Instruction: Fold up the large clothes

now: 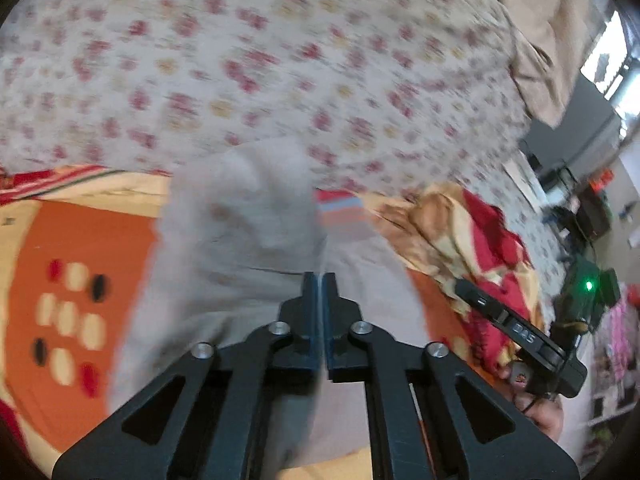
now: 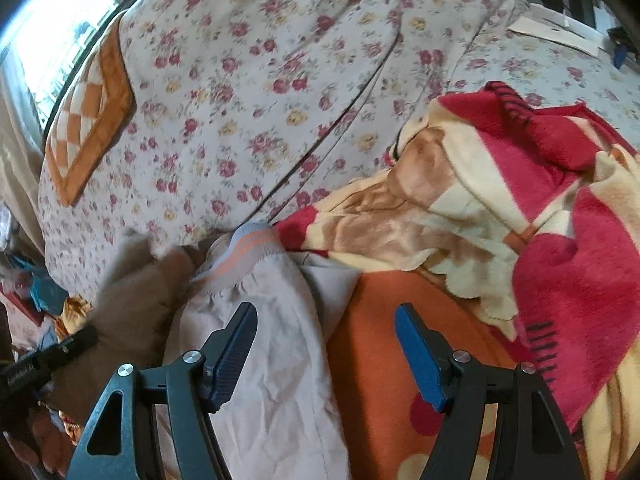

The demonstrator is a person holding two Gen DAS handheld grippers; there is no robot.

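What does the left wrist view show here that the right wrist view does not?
Only the left wrist view: the left gripper, fingers shut with pale grey garment cloth bunched around its tip, and an orange panel with oval spots.

Only the right wrist view: the right gripper, open above the garment, and an orange checked cushion.

Both: the garment's striped elastic cuff, the floral bedsheet and the red and cream fleece blanket.

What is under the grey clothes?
An orange blanket with dots shows beside and under the grey clothes. Whatever else lies beneath is covered.
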